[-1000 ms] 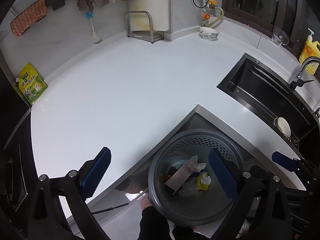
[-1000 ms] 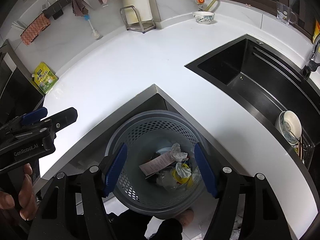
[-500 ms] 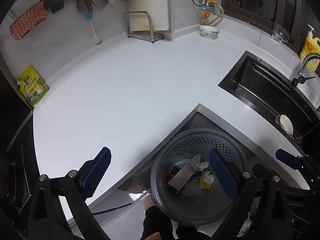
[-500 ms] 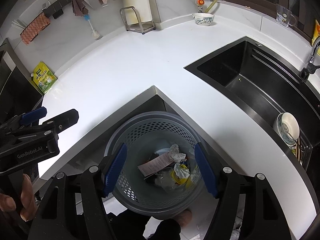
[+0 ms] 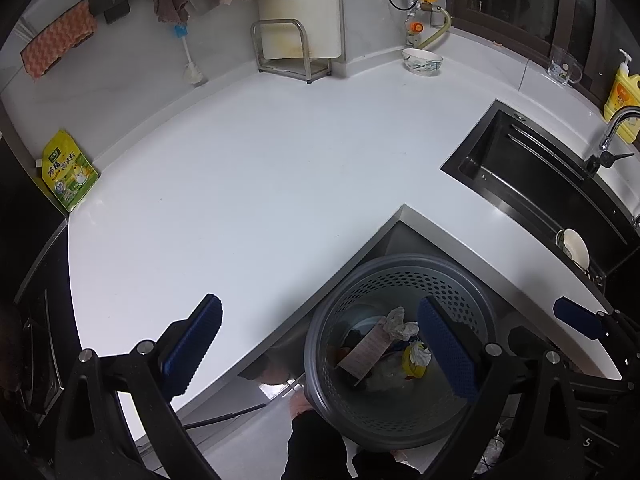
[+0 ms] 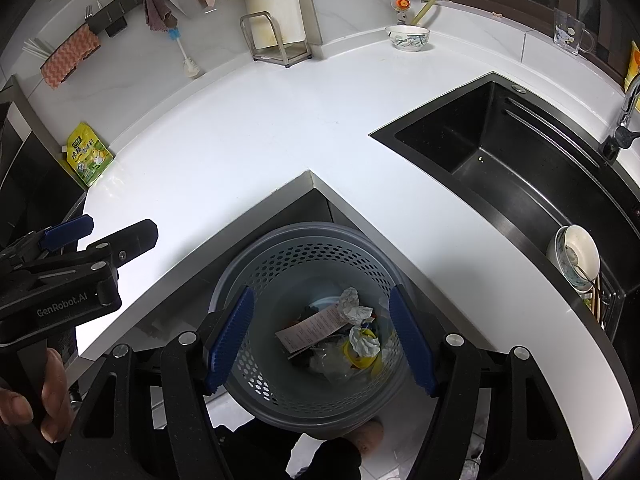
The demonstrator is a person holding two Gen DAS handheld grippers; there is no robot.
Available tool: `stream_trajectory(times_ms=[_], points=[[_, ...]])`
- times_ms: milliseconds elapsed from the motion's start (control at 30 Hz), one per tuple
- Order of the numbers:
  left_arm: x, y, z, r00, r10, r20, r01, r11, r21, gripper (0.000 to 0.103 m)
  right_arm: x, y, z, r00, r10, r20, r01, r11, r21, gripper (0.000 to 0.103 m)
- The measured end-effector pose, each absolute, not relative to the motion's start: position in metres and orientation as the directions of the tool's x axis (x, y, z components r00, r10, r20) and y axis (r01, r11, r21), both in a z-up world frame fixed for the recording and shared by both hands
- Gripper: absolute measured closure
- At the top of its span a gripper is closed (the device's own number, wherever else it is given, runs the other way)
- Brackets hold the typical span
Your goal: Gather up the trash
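Hovering above the grey perforated bin (image 6: 316, 320), the right gripper (image 6: 320, 340) has its blue pads spread wide with nothing between them; seen through its own camera the bin's mouth sits squarely in the gap, so the trash lies straight ahead and below. The left gripper (image 5: 316, 344) is likewise spread and empty, but it stands off to the bin's left: only its right pad overlaps the bin's mouth, while its left pad hangs over the white countertop (image 5: 248, 184). The right hand therefore looks the nearer and better lined up.

The trash is already down in the bin: a long paper receipt (image 6: 310, 330) lying slantwise, its long axis running from lower left to upper right, crumpled white tissue (image 6: 352, 304) just past its upper end, and a yellow scrap (image 6: 360, 354) beside it, nearer the bin's right wall. The countertop around the bin shows no loose litter; the green pouch (image 5: 68, 172) stands well away from the bin against the wall, so the collecting seems about finished
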State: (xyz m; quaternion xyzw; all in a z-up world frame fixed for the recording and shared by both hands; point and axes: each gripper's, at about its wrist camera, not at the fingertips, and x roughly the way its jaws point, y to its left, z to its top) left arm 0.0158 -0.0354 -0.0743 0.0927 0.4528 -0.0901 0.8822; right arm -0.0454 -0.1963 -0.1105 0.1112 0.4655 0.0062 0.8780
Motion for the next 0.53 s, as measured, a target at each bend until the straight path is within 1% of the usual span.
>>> stream_trajectory(times_ms=[533], points=[[0.0171, -0.0328, -0.0763, 0.569, -0.072, -0.819, 0.24, 0.967, 0.081, 0.007, -0.045, -0.1976, -0.1134, 0.564, 0.113, -0.818, 0.095, 0.975, 0.199, 0.036]])
